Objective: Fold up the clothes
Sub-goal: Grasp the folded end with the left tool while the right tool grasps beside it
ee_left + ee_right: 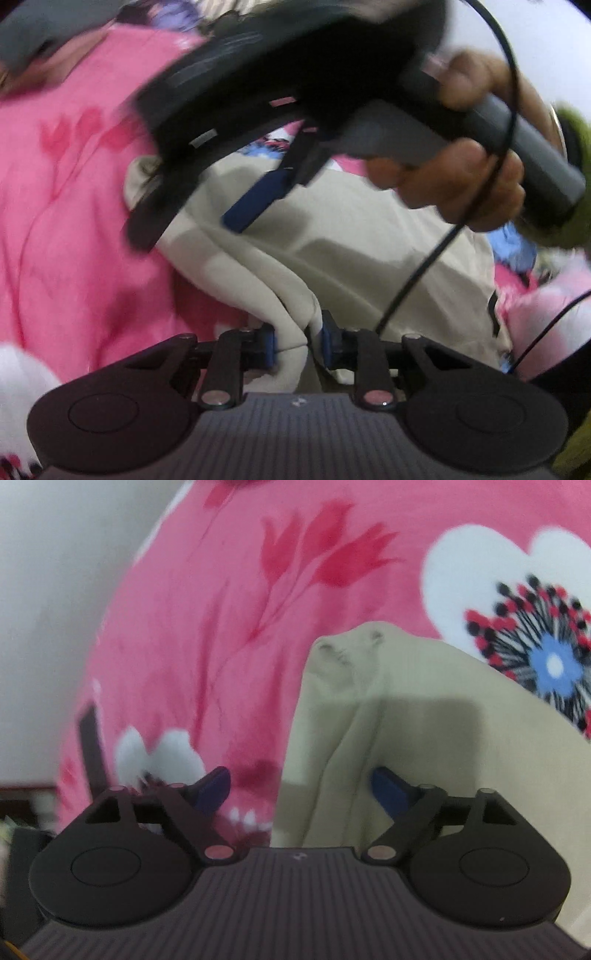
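Now left gripper (298, 345) pinches cream garment (332, 251) fold.
Right gripper (301, 786) spread wide over garment edge on pink sheet (184, 646).

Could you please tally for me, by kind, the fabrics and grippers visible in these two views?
Cream garment: 1
Pink floral bedsheet: 1
Grippers: 2, the left gripper shut on the cream garment, the right gripper open above it
Total: 4

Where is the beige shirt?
The beige shirt lies on the pink sheet; the left tool pinches its fold low in the left view, under the open right tool.
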Demonstrator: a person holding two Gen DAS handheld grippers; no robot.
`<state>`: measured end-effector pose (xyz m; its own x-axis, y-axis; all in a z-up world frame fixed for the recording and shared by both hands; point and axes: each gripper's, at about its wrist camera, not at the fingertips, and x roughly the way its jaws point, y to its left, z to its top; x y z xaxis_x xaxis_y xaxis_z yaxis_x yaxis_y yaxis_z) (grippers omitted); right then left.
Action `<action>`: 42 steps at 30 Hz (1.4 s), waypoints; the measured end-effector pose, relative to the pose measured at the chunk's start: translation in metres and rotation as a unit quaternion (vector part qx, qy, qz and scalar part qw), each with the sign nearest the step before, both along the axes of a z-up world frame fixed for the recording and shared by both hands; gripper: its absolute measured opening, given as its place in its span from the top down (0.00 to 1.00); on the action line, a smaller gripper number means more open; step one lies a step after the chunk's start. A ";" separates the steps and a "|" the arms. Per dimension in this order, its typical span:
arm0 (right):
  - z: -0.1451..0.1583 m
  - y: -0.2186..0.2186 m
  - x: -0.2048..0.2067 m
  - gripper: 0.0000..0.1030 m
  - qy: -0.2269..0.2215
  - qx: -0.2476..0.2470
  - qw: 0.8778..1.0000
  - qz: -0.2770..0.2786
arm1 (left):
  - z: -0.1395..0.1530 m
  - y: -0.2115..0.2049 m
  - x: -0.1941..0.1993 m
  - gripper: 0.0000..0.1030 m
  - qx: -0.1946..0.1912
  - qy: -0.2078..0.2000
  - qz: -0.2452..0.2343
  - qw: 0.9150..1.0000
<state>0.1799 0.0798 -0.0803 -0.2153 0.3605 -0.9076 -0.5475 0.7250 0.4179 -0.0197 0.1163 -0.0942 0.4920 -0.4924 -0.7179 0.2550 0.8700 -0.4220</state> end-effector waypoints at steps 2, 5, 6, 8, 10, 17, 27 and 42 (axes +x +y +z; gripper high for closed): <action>-0.003 0.014 -0.008 0.15 -0.022 -0.034 0.999 0.030 | 0.003 -0.009 -0.001 0.78 0.025 -0.016 -0.015 0.999; -0.011 0.029 -0.017 0.16 -0.046 -0.074 0.994 0.058 | 0.004 -0.015 -0.003 0.78 0.040 -0.025 -0.020 0.999; -0.013 0.031 -0.019 0.16 -0.052 -0.082 0.993 0.064 | 0.005 -0.015 -0.003 0.78 0.040 -0.026 -0.019 0.999; -0.013 0.032 -0.022 0.29 -0.066 -0.093 0.991 0.067 | 0.005 -0.015 -0.004 0.77 0.041 -0.029 -0.016 0.999; -0.011 0.027 -0.023 0.47 -0.084 -0.103 0.989 0.070 | 0.007 -0.015 -0.007 0.77 0.042 -0.033 -0.014 0.998; 0.000 -0.012 -0.016 0.84 -0.108 -0.069 0.990 0.055 | 0.018 -0.015 -0.014 0.77 0.046 -0.056 -0.020 0.997; 0.073 -0.082 -0.006 0.85 -0.128 0.005 0.990 -0.052 | 0.067 -0.043 -0.022 0.77 0.014 -0.133 -0.049 0.990; 0.115 -0.246 -0.036 0.86 -0.194 0.014 0.954 -0.227 | 0.083 -0.180 0.009 0.77 -0.023 -0.171 -0.193 0.966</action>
